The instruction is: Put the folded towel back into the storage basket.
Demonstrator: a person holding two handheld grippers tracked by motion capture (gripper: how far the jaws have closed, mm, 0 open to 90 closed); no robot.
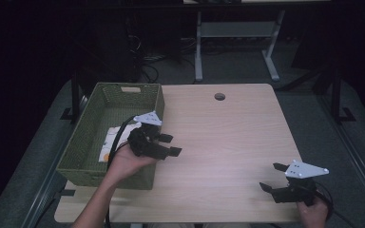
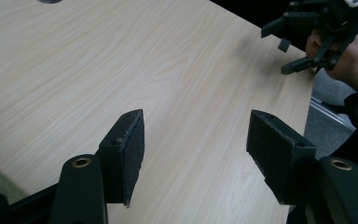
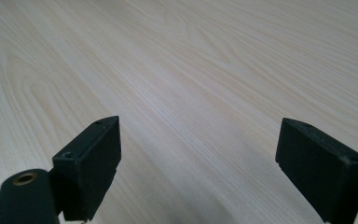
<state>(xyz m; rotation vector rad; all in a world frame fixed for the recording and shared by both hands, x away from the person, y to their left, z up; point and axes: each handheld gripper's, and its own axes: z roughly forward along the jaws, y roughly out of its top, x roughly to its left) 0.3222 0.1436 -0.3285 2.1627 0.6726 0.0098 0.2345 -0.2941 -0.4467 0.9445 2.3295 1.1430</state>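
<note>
though a packet (image 1: 116,142) lies basketed, its print is unreadable.

This looks like a lab or office workroom set up for recording. A pale wood-grain rectangular desk (image 1: 228,137) with a round cable hole (image 1: 219,96) stands on grey carpet (image 1: 237,64). Behind it, in a darkened room, are a white metal-legged table frame (image 1: 235,35) and loose black cables (image 1: 145,59).

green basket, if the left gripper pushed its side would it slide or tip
Probably slide: the green basket looks wide and low on the smooth table. It likely is light, holding just a flat packet. Its woven wall may flex a little.
</note>
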